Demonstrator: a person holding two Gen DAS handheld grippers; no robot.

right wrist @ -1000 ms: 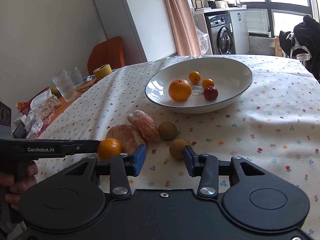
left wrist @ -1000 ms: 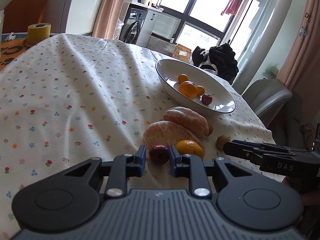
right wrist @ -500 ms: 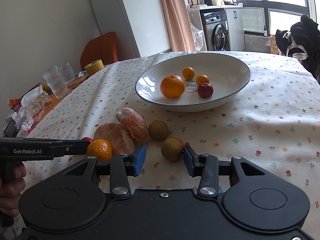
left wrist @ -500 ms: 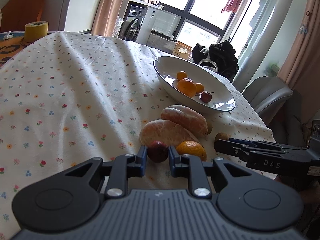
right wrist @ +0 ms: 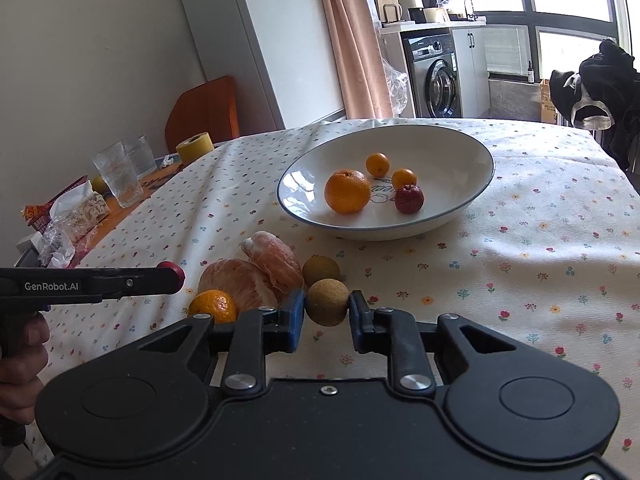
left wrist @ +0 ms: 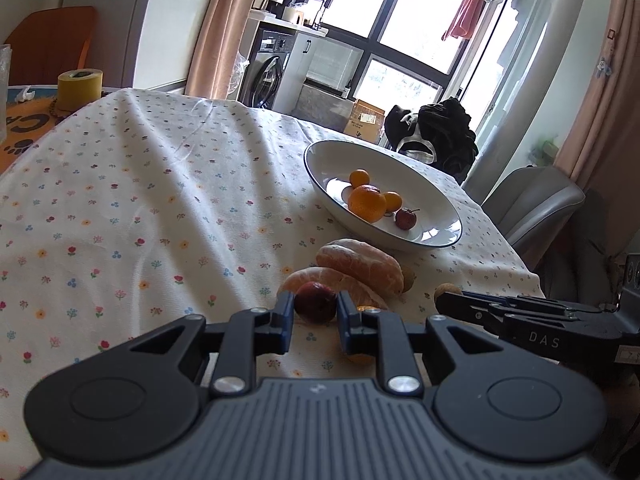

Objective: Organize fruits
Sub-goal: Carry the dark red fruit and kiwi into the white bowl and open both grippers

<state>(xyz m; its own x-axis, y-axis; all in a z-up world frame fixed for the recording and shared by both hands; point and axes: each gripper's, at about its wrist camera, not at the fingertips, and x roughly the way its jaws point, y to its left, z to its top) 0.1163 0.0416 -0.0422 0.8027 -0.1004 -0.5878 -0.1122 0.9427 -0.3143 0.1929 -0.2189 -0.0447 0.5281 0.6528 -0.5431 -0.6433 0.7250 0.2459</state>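
We hold the left gripper (left wrist: 315, 309) clamped on a small red fruit (left wrist: 315, 302), which looks raised just above the cloth (left wrist: 160, 208) in the right wrist view. Our right gripper (right wrist: 326, 312) has its blue pads touching both sides of a brown fruit (right wrist: 327, 301), just in front of two peeled citrus halves (right wrist: 256, 276) and a tangerine (right wrist: 213, 306). Beyond them the white bowl (right wrist: 460, 148) contains an orange (right wrist: 346, 192), two kumquats (right wrist: 378, 165) and another red fruit (right wrist: 409, 199)
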